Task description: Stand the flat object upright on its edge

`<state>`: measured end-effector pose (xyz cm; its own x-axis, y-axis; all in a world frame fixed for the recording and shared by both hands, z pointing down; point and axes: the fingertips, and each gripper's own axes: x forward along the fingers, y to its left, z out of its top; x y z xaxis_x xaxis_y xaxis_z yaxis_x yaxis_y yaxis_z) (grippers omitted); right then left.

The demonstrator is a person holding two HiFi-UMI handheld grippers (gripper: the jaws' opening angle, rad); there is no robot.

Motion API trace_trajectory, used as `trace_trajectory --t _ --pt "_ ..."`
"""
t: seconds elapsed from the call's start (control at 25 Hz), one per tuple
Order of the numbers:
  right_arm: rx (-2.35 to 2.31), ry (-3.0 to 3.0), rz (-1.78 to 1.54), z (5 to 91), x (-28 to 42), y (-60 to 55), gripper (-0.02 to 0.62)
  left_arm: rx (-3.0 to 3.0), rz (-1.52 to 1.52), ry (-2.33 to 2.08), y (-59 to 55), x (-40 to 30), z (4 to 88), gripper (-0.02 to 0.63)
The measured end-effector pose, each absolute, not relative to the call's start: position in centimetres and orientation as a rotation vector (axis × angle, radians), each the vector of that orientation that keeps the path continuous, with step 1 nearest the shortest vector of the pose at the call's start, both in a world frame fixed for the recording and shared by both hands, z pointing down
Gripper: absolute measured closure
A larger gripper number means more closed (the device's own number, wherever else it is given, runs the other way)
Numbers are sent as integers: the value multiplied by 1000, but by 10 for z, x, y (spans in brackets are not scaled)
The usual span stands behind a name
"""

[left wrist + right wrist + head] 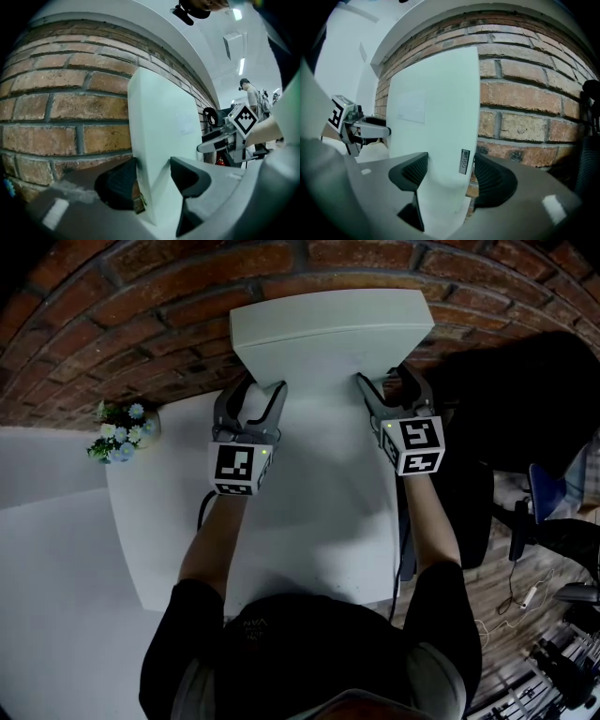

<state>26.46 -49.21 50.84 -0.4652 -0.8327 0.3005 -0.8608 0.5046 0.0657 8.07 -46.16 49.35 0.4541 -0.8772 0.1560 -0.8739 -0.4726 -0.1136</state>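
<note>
The white flat object [330, 334] rises on its edge from the white surface [319, 512], directly ahead of both grippers, with the brick wall [141, 315] beyond it. The left gripper [262, 388] has its jaws on either side of the object's lower left corner, and the right gripper [384, 381] does the same at the lower right corner. A small bunch of flowers [120, 432] sits left of the left gripper, well apart from it. A dark chair [511, 399] stands right of the right gripper
</note>
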Motion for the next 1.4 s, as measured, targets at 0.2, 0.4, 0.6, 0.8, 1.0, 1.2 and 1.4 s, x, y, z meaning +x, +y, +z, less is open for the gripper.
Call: trace_trajectory --t 0.2,0.4,0.6,0.8,1.0,1.2,1.4 --pt "1455 -2443 138 506 264 -490 279 -2720 -247 1603 -459 81 491 373" --pt "1463 -2437 159 506 264 -488 279 -2741 -254 1593 -457 82 490 373" --pt "1488 -2436 168 504 267 -485 269 -2756 -258 1597 -453 82 489 373" --pt "1508 -2432 187 502 268 -478 250 -2764 -269 1601 -447 78 487 373" --pt "1527 -2438 173 495 270 -465 250 -2759 -267 1605 -438 76 482 373" --pt "1526 -2452 166 487 270 -449 262 -2760 -276 1588 -425 78 475 373" --pt "1519 -2464 132 475 266 -431 346 -2764 -273 1559 -408 77 464 373"
